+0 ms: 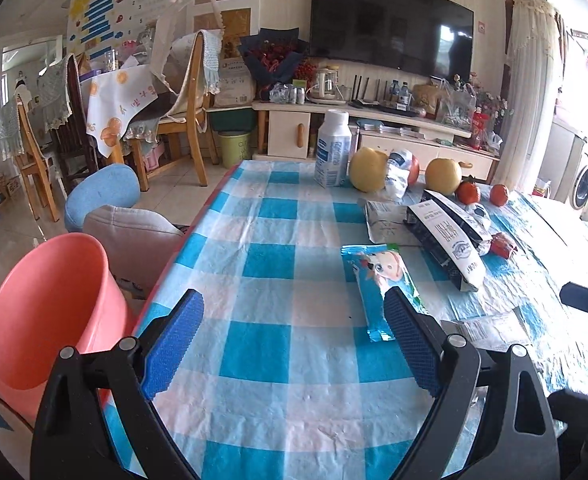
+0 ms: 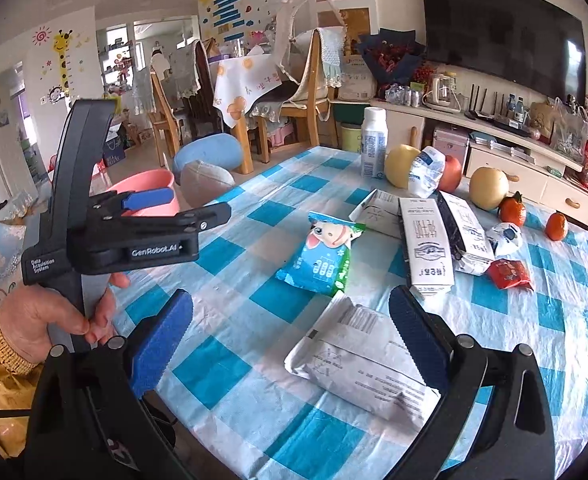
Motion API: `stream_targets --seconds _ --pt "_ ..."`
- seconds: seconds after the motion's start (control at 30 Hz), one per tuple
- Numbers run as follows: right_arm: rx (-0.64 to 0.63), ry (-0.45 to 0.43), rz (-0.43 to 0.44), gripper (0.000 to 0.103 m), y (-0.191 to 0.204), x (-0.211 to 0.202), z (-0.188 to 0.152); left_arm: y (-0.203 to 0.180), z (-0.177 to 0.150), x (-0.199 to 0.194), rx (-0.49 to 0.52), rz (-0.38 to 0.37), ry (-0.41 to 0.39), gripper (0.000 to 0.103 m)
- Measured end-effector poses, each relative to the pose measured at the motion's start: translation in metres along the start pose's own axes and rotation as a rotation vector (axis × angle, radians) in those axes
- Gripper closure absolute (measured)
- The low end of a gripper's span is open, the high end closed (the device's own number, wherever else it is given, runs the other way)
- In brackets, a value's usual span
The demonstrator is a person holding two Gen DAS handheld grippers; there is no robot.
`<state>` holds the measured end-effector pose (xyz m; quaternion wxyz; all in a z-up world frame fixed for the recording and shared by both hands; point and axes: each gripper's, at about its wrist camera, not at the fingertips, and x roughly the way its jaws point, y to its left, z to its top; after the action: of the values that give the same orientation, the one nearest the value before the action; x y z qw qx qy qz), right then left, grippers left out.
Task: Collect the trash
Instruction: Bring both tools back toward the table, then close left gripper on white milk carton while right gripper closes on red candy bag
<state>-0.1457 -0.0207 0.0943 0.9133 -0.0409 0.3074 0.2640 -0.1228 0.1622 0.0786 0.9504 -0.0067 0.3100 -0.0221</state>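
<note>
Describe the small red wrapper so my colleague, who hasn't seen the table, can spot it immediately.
Start at the table with the blue-and-white checked cloth and find the two long milk cartons lying side by side near its middle. Just beyond their printed ends, toward the tangerines, lies the red wrapper. It is the only crumpled red packet; the other litter is white, blue or black.

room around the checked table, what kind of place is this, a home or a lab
Most likely a lived-in home, a combined living and dining room. A wall-mounted television hangs over a low cream cabinet, wooden dining chairs stand behind, and a washing machine shows at the far right.
</note>
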Motion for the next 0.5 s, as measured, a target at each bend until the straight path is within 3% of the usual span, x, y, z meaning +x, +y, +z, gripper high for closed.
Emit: stream_targets --seconds 0.17,0.4,0.5 --pt "0.051 -0.026 -0.046 0.004 -0.039 -0.016 -0.006 -0.030 0.005 -0.001 0.053 -0.024 0.011 0.012" --pt "0.171 -0.053 -0.134 0.004 -0.107 -0.033 -0.012 -0.092 0.038 0.014 0.149 -0.062 0.030 0.012" --pt "0.214 -0.049 -0.173 0.004 -0.137 -0.034 -0.013 -0.120 0.057 0.033 0.154 -0.128 0.069 0.012"
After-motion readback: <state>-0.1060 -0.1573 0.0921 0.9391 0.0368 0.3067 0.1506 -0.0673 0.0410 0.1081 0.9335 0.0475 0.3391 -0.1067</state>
